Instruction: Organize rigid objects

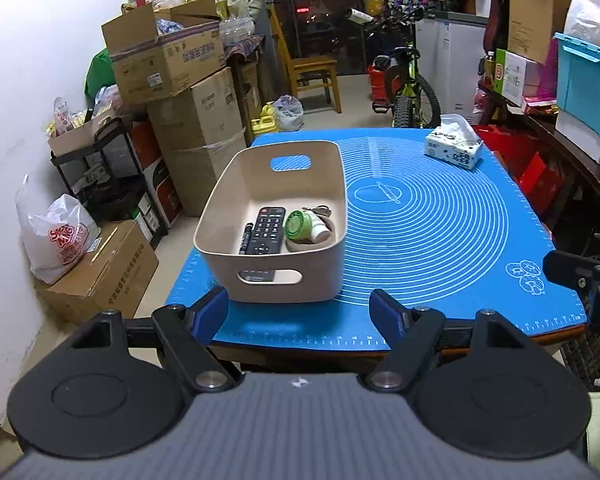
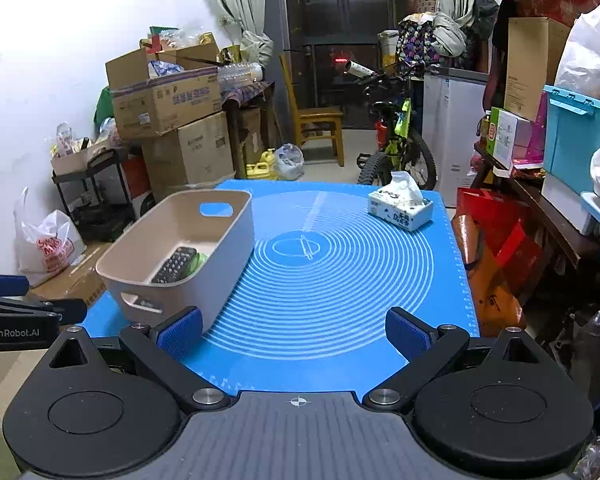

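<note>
A beige bin point(image 1: 274, 184) point(image 2: 236, 236) stands on the left part of the blue mat point(image 1: 440, 240) point(image 2: 340, 280). Inside lie a black remote point(image 1: 266, 230) point(image 2: 175, 266), a black marker point(image 1: 245, 238), a green-capped white bottle point(image 1: 302, 226), a tape roll point(image 1: 316, 242) and some keys point(image 1: 320, 211). My left gripper point(image 1: 300, 314) is open just in front of the bin's near wall, nothing between its blue pads point(image 1: 210, 314). My right gripper point(image 2: 294, 334) is open over the mat's near edge, its left pad point(image 2: 180, 334) close to the bin's corner.
A tissue box point(image 1: 454, 148) point(image 2: 400, 210) sits at the mat's far right corner. Stacked cardboard boxes point(image 1: 180, 80) and a black shelf point(image 1: 100, 168) stand left of the table. A bicycle point(image 2: 396, 148), a wooden chair point(image 2: 316, 120) and cluttered shelves point(image 2: 560, 152) stand behind and right.
</note>
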`<state>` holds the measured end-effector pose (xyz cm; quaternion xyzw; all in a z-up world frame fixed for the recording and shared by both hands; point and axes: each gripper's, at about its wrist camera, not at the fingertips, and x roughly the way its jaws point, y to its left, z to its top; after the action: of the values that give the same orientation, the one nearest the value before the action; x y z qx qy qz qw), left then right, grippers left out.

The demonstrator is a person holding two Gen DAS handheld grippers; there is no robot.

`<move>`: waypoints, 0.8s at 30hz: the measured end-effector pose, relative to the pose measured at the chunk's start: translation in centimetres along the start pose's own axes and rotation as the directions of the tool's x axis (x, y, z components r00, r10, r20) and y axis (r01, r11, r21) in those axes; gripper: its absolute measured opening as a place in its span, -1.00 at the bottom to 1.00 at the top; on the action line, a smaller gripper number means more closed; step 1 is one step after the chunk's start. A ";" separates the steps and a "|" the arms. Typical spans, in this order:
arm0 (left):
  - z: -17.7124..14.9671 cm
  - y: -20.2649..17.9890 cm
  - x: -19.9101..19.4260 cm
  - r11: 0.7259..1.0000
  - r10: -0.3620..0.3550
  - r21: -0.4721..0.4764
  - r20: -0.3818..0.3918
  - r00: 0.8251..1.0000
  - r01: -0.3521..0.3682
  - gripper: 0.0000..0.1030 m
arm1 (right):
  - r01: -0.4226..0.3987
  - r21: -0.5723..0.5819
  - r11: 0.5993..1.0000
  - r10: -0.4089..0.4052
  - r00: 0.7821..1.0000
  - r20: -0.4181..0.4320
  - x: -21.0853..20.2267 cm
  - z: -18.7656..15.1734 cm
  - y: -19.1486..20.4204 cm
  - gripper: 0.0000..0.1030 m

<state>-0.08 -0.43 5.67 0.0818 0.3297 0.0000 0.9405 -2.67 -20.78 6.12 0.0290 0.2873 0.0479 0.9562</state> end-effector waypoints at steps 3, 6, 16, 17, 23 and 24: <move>-0.7 -0.2 -0.2 1.000 -0.005 -0.009 0.019 1.000 0.005 0.51 | -0.001 0.009 1.000 0.001 1.000 0.001 -0.2 -0.9 -0.2 0.90; -1.3 -0.4 -0.1 1.000 -0.002 -0.005 0.021 1.000 0.002 0.51 | -0.001 0.014 1.000 0.001 1.000 0.003 -0.5 -1.9 -0.3 0.90; -4.0 -0.8 0.3 1.000 -0.010 0.016 0.012 1.000 0.010 0.51 | 0.003 0.033 0.999 -0.003 1.000 0.008 -0.9 -4.4 -0.6 0.90; -4.1 -0.6 0.4 1.000 -0.011 0.011 0.013 1.000 0.011 0.51 | 0.004 0.034 0.999 -0.005 1.000 0.011 -1.0 -4.6 -0.6 0.90; -4.5 -0.5 0.3 1.000 -0.012 0.003 0.026 1.000 0.012 0.51 | 0.006 0.036 0.999 -0.007 1.000 0.023 -1.0 -5.1 -0.7 0.90; -4.5 -0.5 0.3 1.000 -0.014 0.001 0.026 1.000 0.014 0.51 | 0.006 0.035 0.999 -0.007 1.000 0.027 -1.1 -5.2 -0.7 0.90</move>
<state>-2.65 -0.25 1.94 0.0800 0.3180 -0.0078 0.9447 -6.39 -21.42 2.31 0.0453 0.2751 0.0392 0.9595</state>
